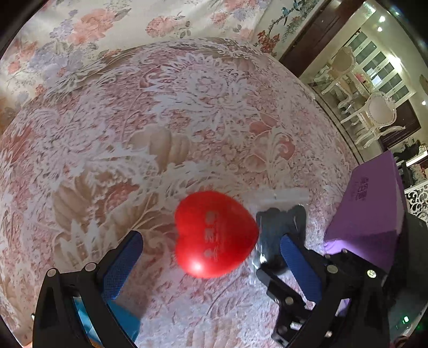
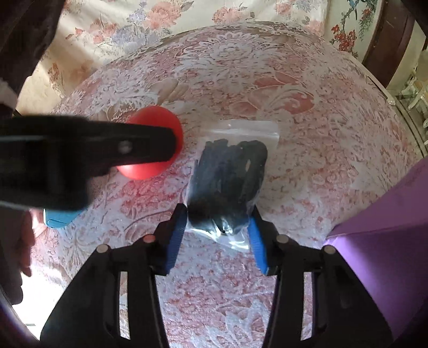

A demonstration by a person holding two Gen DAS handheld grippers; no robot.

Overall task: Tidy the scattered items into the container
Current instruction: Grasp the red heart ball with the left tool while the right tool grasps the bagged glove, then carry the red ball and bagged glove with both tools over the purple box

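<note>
A red heart-shaped toy (image 1: 214,234) lies on the floral tablecloth, between the open fingers of my left gripper (image 1: 211,257), not touched. It also shows in the right wrist view (image 2: 155,139), partly behind the left gripper's black body. A clear plastic bag of black parts (image 2: 230,176) lies right of the heart. My right gripper (image 2: 218,235) straddles the bag's near end, its blue pads close beside it; contact is unclear. In the left wrist view the bag (image 1: 278,227) lies beyond the right finger. A purple box (image 2: 388,241) stands at the right, also in the left wrist view (image 1: 371,214).
A blue object (image 2: 60,218) lies on the cloth under the left gripper; it also shows in the left wrist view (image 1: 123,318). The round table's edge (image 1: 329,112) curves at right, with white chairs (image 1: 379,115) beyond. A flowered fabric (image 1: 107,24) lies behind the table.
</note>
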